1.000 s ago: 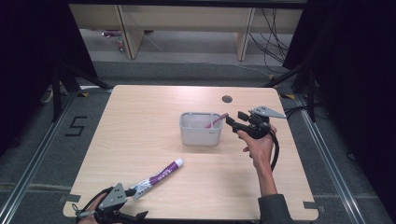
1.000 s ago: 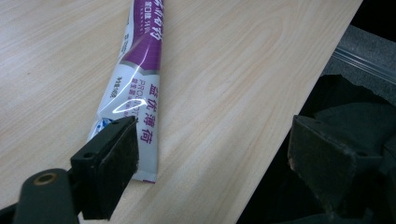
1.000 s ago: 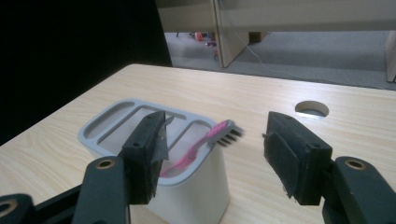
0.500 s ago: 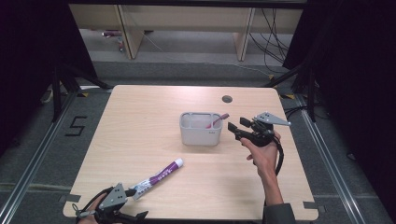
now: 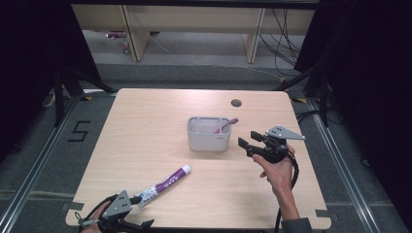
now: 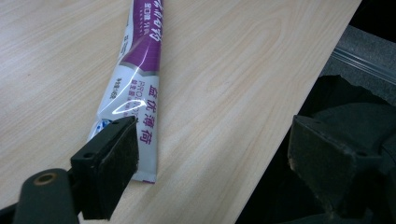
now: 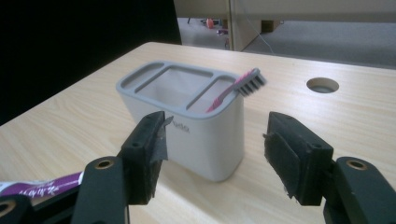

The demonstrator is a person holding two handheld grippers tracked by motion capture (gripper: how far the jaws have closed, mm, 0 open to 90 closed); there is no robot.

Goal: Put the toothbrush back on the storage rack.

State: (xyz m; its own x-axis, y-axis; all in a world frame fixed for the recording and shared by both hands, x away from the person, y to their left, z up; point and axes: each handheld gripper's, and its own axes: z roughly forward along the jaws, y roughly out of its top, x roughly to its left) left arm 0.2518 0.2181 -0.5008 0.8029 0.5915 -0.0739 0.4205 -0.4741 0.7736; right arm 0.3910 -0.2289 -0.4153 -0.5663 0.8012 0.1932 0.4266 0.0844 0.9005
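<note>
Fingers (image 7: 299,158) of the right gripper (image 5: 253,142) stand wide open and empty, drawn back from the grey holder (image 5: 208,135), its pink toothbrush (image 7: 236,88) deposited. Left gripper (image 6: 224,163) open too, one finger beside the toothpaste tube (image 5: 165,183) — toothpaste looks next.

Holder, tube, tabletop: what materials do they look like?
Holder: likely moulded plastic, matte grey, smooth rounded edges. Toothpaste tube: probably glossy laminate or plastic film; it shows a glare streak and a crimped flat end. Table: pale wood-grain surface, possibly laminate.
</note>
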